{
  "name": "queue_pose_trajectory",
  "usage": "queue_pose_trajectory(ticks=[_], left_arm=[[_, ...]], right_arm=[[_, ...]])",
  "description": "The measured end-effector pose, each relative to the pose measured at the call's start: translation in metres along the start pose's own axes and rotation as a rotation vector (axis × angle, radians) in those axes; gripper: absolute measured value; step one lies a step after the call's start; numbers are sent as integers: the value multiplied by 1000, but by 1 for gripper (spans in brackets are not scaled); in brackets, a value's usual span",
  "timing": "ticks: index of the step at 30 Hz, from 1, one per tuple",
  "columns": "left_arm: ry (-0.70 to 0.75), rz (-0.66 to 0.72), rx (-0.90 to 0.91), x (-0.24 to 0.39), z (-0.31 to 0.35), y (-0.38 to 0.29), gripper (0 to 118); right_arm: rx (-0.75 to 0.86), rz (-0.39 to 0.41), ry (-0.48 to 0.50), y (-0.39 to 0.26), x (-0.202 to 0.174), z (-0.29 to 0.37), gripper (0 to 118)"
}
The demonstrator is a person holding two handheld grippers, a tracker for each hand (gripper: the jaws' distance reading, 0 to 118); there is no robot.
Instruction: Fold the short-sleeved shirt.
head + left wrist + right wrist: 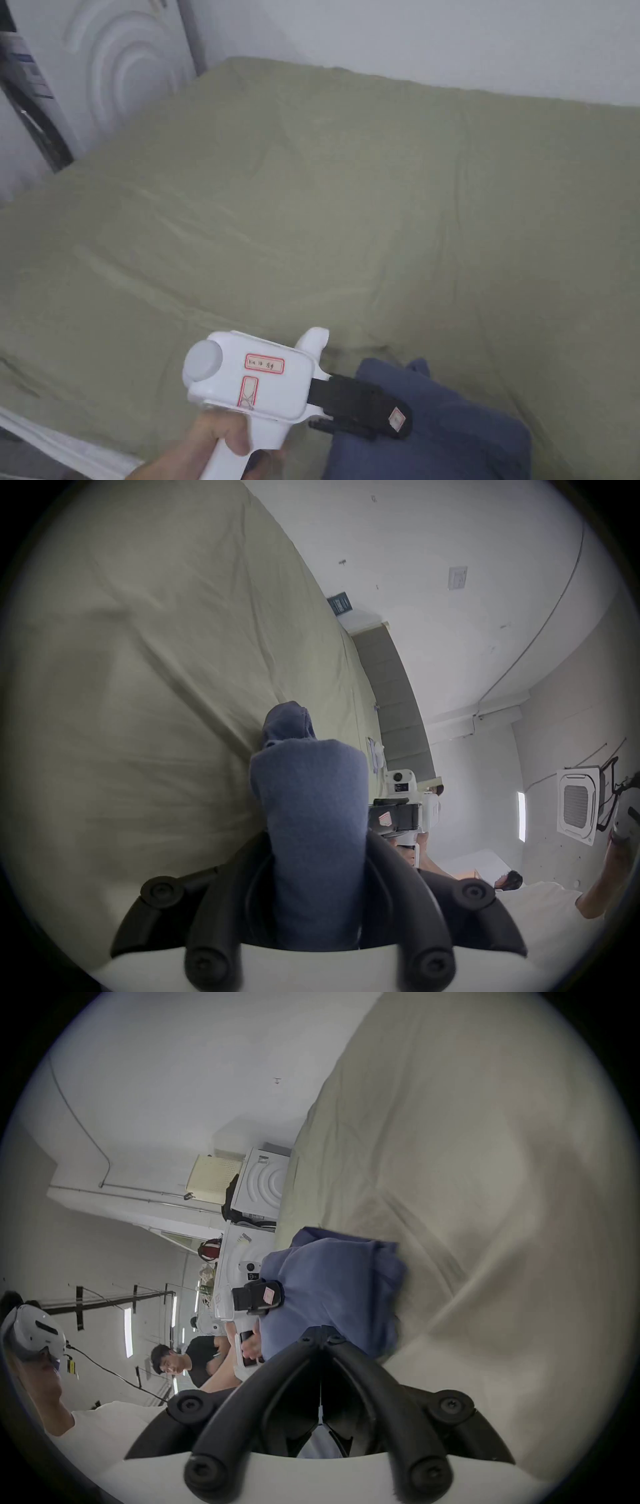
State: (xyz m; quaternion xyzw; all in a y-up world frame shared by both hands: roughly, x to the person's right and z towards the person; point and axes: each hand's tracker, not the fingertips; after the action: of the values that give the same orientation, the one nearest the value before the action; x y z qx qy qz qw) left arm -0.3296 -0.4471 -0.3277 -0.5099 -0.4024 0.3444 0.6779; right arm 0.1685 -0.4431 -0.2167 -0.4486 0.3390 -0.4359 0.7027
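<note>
Head view, shirt: blue shirt (437, 425) bunched in a soft heap at the near edge of the bed (350, 206), on the olive sheet, not yet spread.
Head view, left gripper: left gripper (369, 415) held in a hand (206, 447), white body, black fingers reaching onto the near-left side of the heap; from this angle, cannot tell how far closed.
Left gripper view, grip: thick roll of blue cloth (311, 826) running up between the two black fingers (391, 861), both pressing its sides, so closed on the shirt around a fat bundle, not a single edge.
Left gripper view, other tool: right gripper (394, 817) just beside the roll, on its right; too small there to read its state.
Right gripper view, grip: right gripper (322, 1329) with tips drawn together at the lower edge of the blue heap (332, 1286); whether any cloth is pinched between them cannot be told.
Right gripper view, other tool: left gripper (258, 1297) on the heap's left side, touching the cloth.
Step in hand: judged the very start, taking hold of the crumpled shirt to open it out.
Next move calls for: lifting and parting the two holds, finding shoulders or hem, laying the shirt flat on the bed before any fold.
</note>
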Motion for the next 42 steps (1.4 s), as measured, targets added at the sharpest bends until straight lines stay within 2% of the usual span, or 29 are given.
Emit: queue_pose_trajectory(ticks=[3,4,6,10,12,18,19,20,21,22,23,25,27,28,29,30,31,32,34,36,38,40,42], left_arm=[[159,-4,30,-17,83,26,25],[215,-2,40,-23,113,34,25],[321,7,65,-34,169,52,25],[438,41,53,-64,248,88,25],[508,39,35,-70,262,101,25],[507,48,-12,-88,261,127,25],[508,45,-24,-89,260,129,34],[516,47,-31,-86,258,130,66],[564,45,-12,-86,259,130,107],[559,42,-7,-83,259,130,117],[566,-29,65,-75,272,128,116],[611,46,90,-57,281,117,117],[651,0,113,-54,293,126,116],[706,-35,126,-41,295,124,115],[759,-61,160,-29,295,121,107],[767,-79,193,-15,294,117,73],[700,-88,243,3,288,104,0],[646,-113,229,15,279,100,0],[787,-220,326,51,246,82,0],[675,-194,384,78,217,67,0],[645,-289,431,113,173,51,0],[678,-397,422,154,129,34,0],[635,-450,472,190,82,17,0]], right_arm=[[33,29,3,10,-14,2,1],[50,40,1,14,2,9,1],[70,59,-3,21,-5,12,1],[102,130,-83,34,-22,15,1],[119,150,-143,40,-28,17,1],[170,150,-181,52,-33,29,1],[173,149,-179,53,-33,32,1],[175,153,-182,52,-42,28,1],[177,157,-186,52,-43,30,1],[178,161,-188,52,-43,32,1],[182,161,-196,52,-43,34,1],[190,163,-198,50,-41,44,1],[197,170,-198,49,-43,51,1],[204,179,-201,48,-46,56,1],[208,192,-206,49,-49,60,1],[220,211,-211,49,-52,65,1],[234,227,-221,49,-56,69,1],[252,244,-236,48,-70,70,1],[280,306,-286,48,-85,78,1],[326,358,-354,48,-99,84,1],[414,413,-459,46,-117,89,1],[490,496,-586,44,-139,90,1],[558,605,-723,40,-158,89,1]])
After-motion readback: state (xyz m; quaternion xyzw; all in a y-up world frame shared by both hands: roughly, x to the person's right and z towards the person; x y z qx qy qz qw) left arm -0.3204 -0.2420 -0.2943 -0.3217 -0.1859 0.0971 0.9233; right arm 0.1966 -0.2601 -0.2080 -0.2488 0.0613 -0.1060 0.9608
